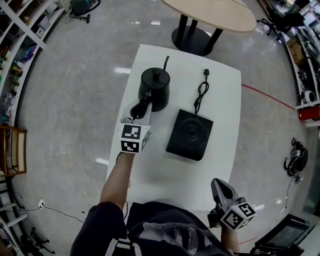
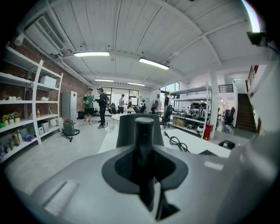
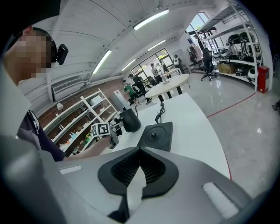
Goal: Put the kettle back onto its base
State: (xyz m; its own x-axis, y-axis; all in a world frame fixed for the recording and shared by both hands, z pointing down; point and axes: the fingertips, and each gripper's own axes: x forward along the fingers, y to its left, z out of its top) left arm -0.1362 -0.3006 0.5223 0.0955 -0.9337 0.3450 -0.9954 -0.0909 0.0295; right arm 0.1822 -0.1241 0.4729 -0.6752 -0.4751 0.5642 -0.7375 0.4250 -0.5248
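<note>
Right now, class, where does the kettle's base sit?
In the head view, the black base lies flat on the white table, just right of the kettle, with its cord coiled beyond it.

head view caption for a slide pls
Left hand-held gripper shut on the kettle handle, the base bare beside it.

Squat black kettle [image 1: 155, 85]: matt finish, smooth wall, faint sheen on the lid.
Flat square black kettle base [image 1: 190, 134]: looks like plastic, matt and smooth.
Black power cord [image 1: 201, 95]: dull, looks rubbery.
White rectangular table [image 1: 150, 175]: smooth top, slight gloss.
Grey floor [image 1: 65, 100]: polished and glossy, throws back the ceiling lights.
Round pale tabletop [image 1: 215, 12]: wood look, smooth.
Right gripper [image 3: 140, 148]: grey matt plastic shell, black ribbed pads [image 3: 152, 170].
</note>
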